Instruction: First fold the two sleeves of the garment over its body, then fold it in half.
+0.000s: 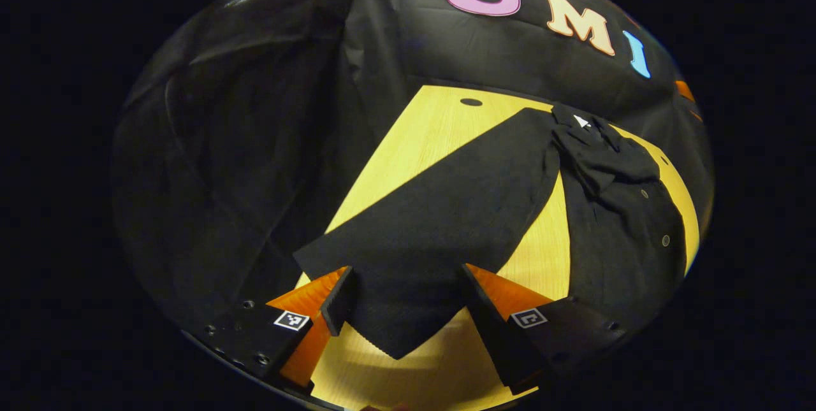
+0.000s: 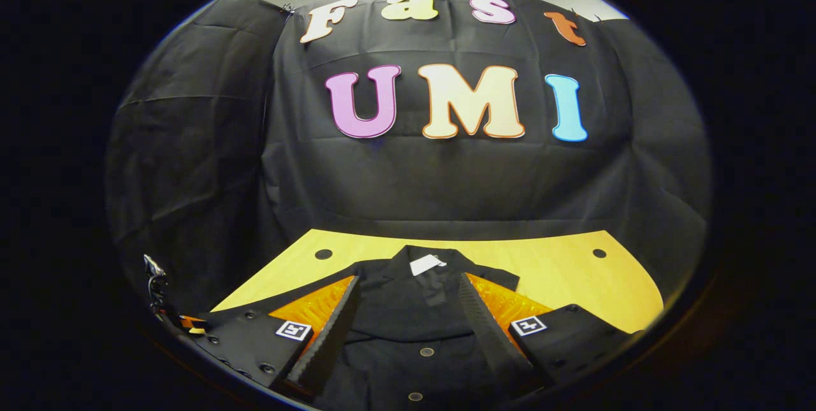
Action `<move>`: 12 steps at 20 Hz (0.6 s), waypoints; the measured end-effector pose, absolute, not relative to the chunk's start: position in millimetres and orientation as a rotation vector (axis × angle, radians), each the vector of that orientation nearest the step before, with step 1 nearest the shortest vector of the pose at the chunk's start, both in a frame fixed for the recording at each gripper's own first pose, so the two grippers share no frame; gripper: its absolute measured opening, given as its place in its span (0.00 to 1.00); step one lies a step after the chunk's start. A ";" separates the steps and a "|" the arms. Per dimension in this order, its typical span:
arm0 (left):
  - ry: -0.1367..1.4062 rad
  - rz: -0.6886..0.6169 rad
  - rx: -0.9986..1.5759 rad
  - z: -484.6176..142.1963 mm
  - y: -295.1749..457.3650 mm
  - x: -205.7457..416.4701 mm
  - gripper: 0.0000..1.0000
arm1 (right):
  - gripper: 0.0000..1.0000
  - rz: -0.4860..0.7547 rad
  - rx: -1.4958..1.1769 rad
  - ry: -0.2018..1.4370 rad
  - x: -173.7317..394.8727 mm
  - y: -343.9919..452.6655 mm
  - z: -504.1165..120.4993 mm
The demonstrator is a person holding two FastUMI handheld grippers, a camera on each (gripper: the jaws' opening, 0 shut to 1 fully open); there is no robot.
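Left claw (image 1: 405,299) over sleeve (image 1: 440,207)

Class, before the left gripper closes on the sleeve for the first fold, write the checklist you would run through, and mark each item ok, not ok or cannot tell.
1. Left gripper open: ok, jaws spread.
2. Sleeve between its fingers: ok, the cuff end lies there, flat on the table.
3. Fingers touching the cloth: cannot tell.
4. Right gripper open, holding nothing: ok, above the shirt body.
5. Shirt body flat: not ok, bunched near the collar.
6. Other sleeve spread: cannot tell.
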State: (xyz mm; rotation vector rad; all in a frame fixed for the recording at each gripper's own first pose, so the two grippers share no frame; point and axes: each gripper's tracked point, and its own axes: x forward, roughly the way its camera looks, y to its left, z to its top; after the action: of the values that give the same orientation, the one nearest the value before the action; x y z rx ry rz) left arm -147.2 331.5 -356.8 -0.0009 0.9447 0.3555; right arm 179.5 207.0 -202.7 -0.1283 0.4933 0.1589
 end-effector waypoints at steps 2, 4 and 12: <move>0.927 0.360 -0.001 -358.6 330.8 -144.7 0.97 | 0.94 0.146 -0.121 0.486 176.0 196.6 -194.5; 0.902 0.355 -0.005 -358.9 328.1 -141.8 0.91 | 0.97 0.136 -0.122 0.484 172.3 186.6 -189.5; 0.894 0.318 0.033 -360.5 310.2 -135.3 0.00 | 0.97 0.134 -0.110 0.485 147.9 154.7 -185.1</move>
State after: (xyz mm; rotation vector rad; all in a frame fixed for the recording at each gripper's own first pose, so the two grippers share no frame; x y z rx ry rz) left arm -135.3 310.2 -360.5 0.0330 0.8943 0.3178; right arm 147.9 154.7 -185.1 -0.1098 0.4849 0.1336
